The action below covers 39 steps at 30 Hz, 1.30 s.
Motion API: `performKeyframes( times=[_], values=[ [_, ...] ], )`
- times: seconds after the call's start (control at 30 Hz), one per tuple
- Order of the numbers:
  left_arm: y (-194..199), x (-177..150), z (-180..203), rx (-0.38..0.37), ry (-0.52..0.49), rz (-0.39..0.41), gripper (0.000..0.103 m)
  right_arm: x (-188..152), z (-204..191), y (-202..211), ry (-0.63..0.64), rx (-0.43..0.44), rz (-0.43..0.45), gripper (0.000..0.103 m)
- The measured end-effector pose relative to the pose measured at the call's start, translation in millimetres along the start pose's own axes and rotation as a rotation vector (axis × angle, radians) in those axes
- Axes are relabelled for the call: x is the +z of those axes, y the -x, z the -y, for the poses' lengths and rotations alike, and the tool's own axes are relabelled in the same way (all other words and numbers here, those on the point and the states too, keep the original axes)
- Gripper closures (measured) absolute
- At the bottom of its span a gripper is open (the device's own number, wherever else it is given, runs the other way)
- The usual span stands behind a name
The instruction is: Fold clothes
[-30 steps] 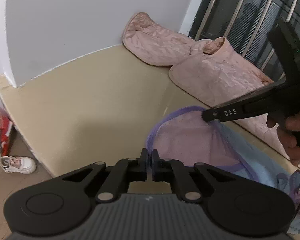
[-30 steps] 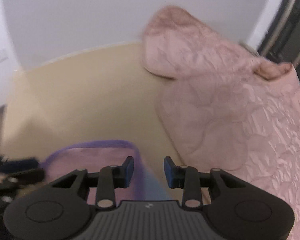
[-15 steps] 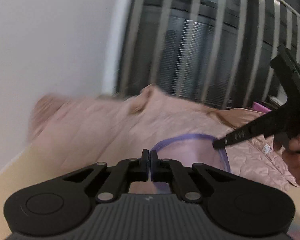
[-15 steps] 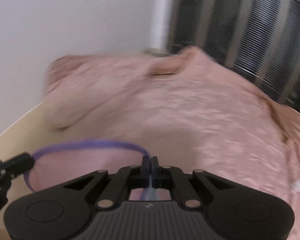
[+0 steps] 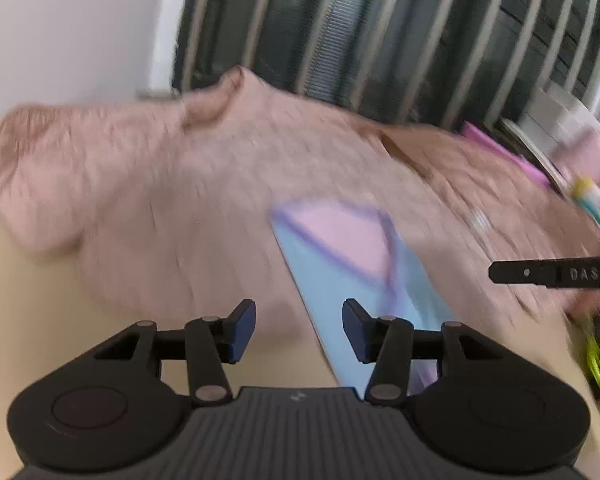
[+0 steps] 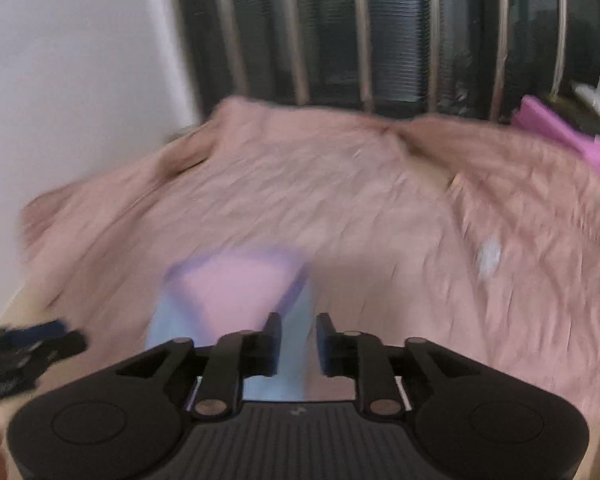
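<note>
Pink quilted garment (image 5: 180, 184) lying spread over beige surface (image 5: 28, 300). Small blue-and-pink piece with purple trim (image 5: 352, 264) lying atop it. Left gripper (image 5: 299, 330) jaws opening, nothing pinched. Right gripper (image 6: 298, 346) jaws opening, pads off cloth.

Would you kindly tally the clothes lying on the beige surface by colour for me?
Dusty pink quilted garment: 1
Light blue garment with pink panel and purple trim: 1
Bright magenta item by the window bars, too blurred to say if clothing: 1
Total: 3
</note>
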<state>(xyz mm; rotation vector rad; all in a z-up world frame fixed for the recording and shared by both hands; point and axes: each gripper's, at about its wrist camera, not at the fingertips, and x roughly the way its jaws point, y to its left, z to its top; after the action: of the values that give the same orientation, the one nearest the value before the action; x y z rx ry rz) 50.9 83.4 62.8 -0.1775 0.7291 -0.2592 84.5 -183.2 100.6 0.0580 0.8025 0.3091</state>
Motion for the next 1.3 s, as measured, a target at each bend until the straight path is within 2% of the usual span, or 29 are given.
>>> performKeyframes(
  times=[0.07,0.13,0.17,0.2,0.3,0.33,0.37,0.4,0.5,0.67,0.77,0.8,0.83,0.87,0.9,0.93,0.97,1.03,1.1,1.13,1.2,1.23,1.3],
  values=[
    [10,-23,15,-0.053,-0.009,-0.040,0.051,-42,-2,24,0.002,0.079,-0.006,0.083],
    [17,-42,31,-0.097,-0.022,-0.084,0.050,-78,1,38,-0.023,0.169,-0.010,0.076],
    [19,-51,40,-0.111,-0.032,-0.106,0.050,-93,4,41,-0.037,0.213,-0.016,0.068],
    [22,-60,49,-0.108,-0.051,-0.116,0.050,-105,7,40,-0.040,0.243,-0.031,0.067],
    [23,-78,71,-0.111,-0.100,-0.147,0.051,-129,9,39,-0.035,0.216,-0.058,0.069],
    [21,-81,75,-0.123,-0.105,-0.157,0.062,-134,10,37,-0.026,0.193,-0.063,0.072],
    [20,-85,79,-0.134,-0.109,-0.168,0.074,-136,11,36,-0.022,0.180,-0.062,0.081],
    [18,-88,82,-0.138,-0.115,-0.179,0.094,-138,13,34,-0.039,0.175,-0.062,0.091],
    [23,-91,83,-0.076,-0.145,-0.173,0.101,-147,17,36,-0.152,0.177,-0.066,0.098],
    [49,-100,63,0.029,-0.202,-0.162,0.101,-176,-13,64,-0.227,0.173,-0.102,0.099],
    [67,-106,47,0.019,-0.165,-0.168,0.096,-193,-17,88,-0.265,0.218,-0.066,0.088],
    [76,-107,46,-0.003,-0.161,-0.156,0.091,-195,-14,94,-0.260,0.221,-0.054,0.078],
    [83,-109,49,-0.028,-0.175,-0.141,0.078,-197,-12,100,-0.242,0.221,-0.036,0.073],
    [91,-111,52,-0.053,-0.188,-0.125,0.070,-198,-9,106,-0.199,0.217,-0.006,0.071],
    [97,-112,55,-0.078,-0.206,-0.110,0.058,-200,-7,110,-0.150,0.222,0.018,0.071],
    [101,-116,63,-0.108,-0.239,-0.094,0.054,-201,-7,113,-0.094,0.242,0.028,0.071],
    [104,-119,71,-0.137,-0.273,-0.079,0.054,-203,-7,114,-0.041,0.264,0.037,0.071],
    [107,-127,87,-0.182,-0.351,-0.064,0.047,-206,-8,108,0.019,0.279,0.035,0.072],
    [102,-136,102,-0.168,-0.441,-0.092,0.039,-209,-10,98,0.060,0.277,0.025,0.074],
    [99,-141,107,-0.141,-0.483,-0.105,0.039,-210,-10,94,0.062,0.274,0.020,0.076],
    [97,-149,115,-0.115,-0.557,-0.114,0.038,-211,-5,87,-0.002,0.258,0.010,0.094],
    [97,-153,118,-0.111,-0.591,-0.113,0.036,-212,-2,85,-0.037,0.256,0.006,0.099],
    [96,-160,122,-0.100,-0.648,-0.116,0.035,-215,6,82,-0.119,0.270,-0.001,0.102]
  ],
)
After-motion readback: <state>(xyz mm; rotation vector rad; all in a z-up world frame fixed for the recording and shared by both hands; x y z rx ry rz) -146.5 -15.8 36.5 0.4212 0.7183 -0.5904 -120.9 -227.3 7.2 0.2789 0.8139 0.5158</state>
